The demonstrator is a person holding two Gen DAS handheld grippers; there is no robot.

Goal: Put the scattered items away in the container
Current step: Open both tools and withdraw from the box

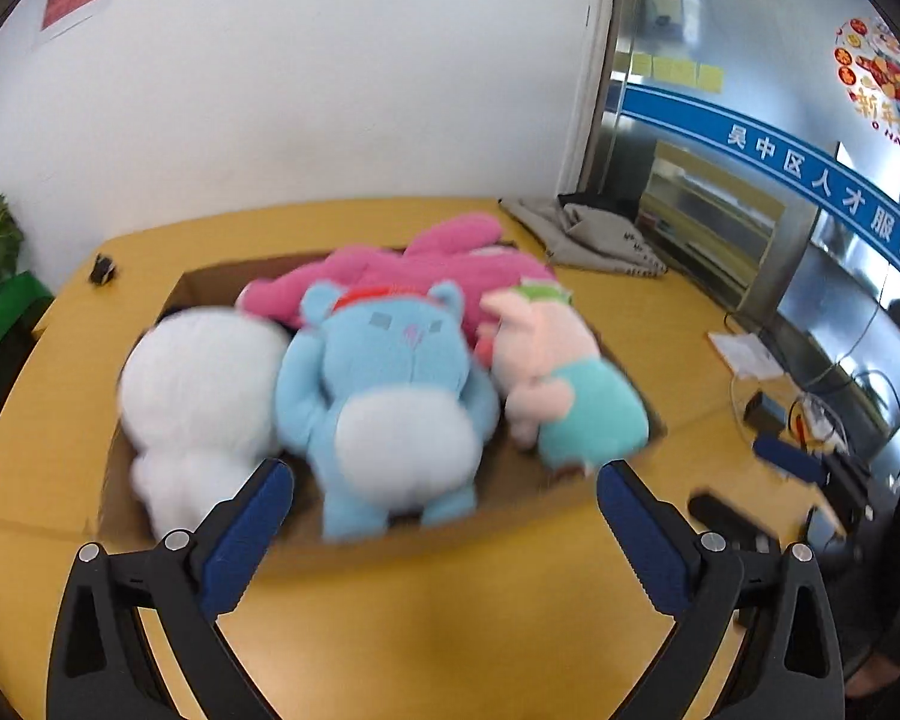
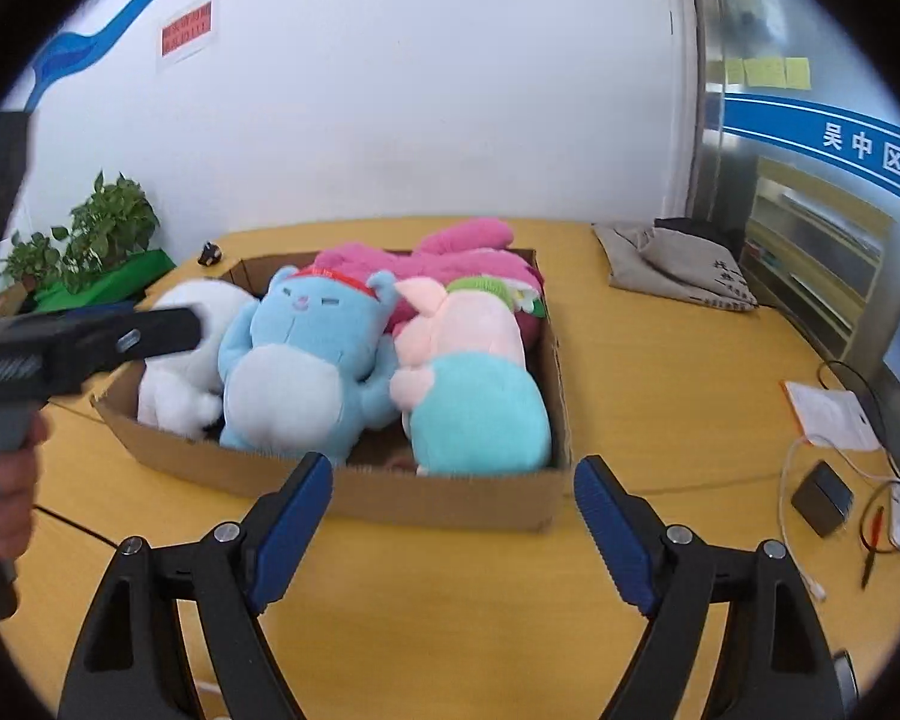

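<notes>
A cardboard box (image 2: pixel 450 495) (image 1: pixel 426 546) on the yellow table holds several plush toys: a white one (image 2: pixel 180 378) (image 1: pixel 198 396), a blue bear (image 2: pixel 306 360) (image 1: pixel 396 396), a pink pig in a teal outfit (image 2: pixel 474 384) (image 1: pixel 564 390) and a magenta rabbit (image 2: pixel 450 255) (image 1: pixel 414 267) at the back. My left gripper (image 1: pixel 444 480) is open and empty just in front of the box's near wall. It also shows in the right wrist view (image 2: pixel 168 327) at the box's left side. My right gripper (image 2: pixel 453 480) is open and empty before the box's near wall.
A folded grey cloth (image 2: pixel 678 267) (image 1: pixel 594 234) lies at the back right. Papers, cables and a small black box (image 2: pixel 822 498) lie at the right edge. A small black object (image 2: pixel 211 253) and potted plants (image 2: pixel 90 240) are at the back left.
</notes>
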